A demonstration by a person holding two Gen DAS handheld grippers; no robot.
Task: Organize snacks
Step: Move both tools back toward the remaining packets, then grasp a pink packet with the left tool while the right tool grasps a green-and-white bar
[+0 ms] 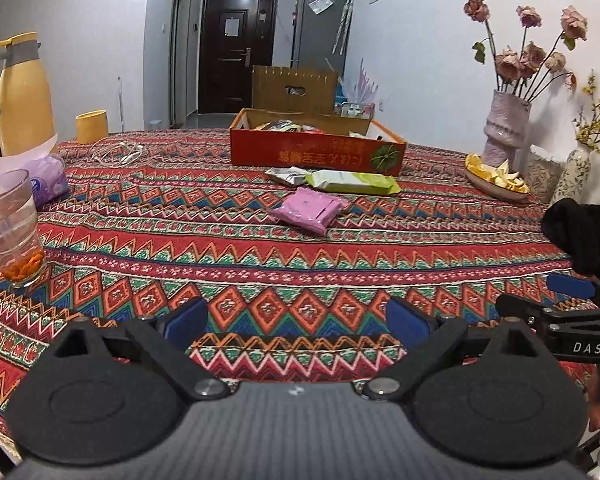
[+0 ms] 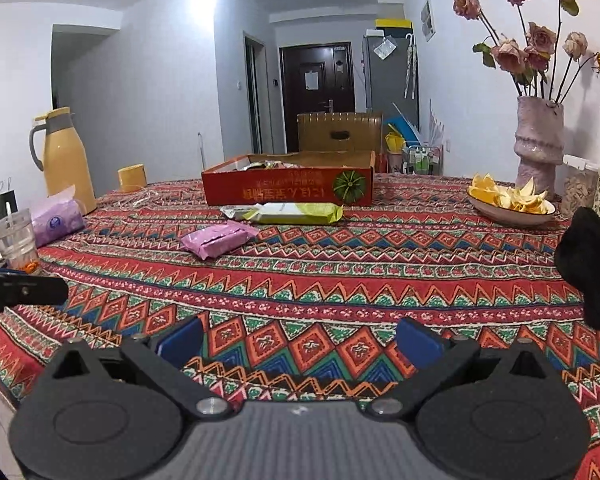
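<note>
- Red cardboard box (image 2: 288, 188) sits far back on the table (image 2: 340, 280), with some snack packs already inside it.
- A green snack pack (image 2: 300, 213) lies flat on the table just in front of the box.
- A grey-white snack pack (image 2: 236, 211) lies beside the green one, and the two touch.
- A pink snack pack (image 2: 218, 240) lies a bit nearer, apart from the box.
- The table wears a cloth (image 1: 260, 248) with red, green and blue zigzags.
- The left tongs (image 1: 296, 322) are spread wide over the near part of the cloth. Nothing is between their blue pads.
- The right tongs (image 2: 298, 344) are spread wide too, and they hold nothing. They are well apart from all the snack packs.
- In the left view, the right tongs show at the right edge, next to something black.
- A yellow jug (image 2: 62, 156) and a yellow cup (image 2: 132, 177) stand at the far left.
- A clear cup (image 1: 10, 228) with small orange bits at the bottom stands near a purple tissue pack (image 1: 46, 180).
- A bowl of orange peel (image 2: 510, 202) sits on the right, next to a pale vase (image 2: 538, 140) with dry pink roses.
</note>
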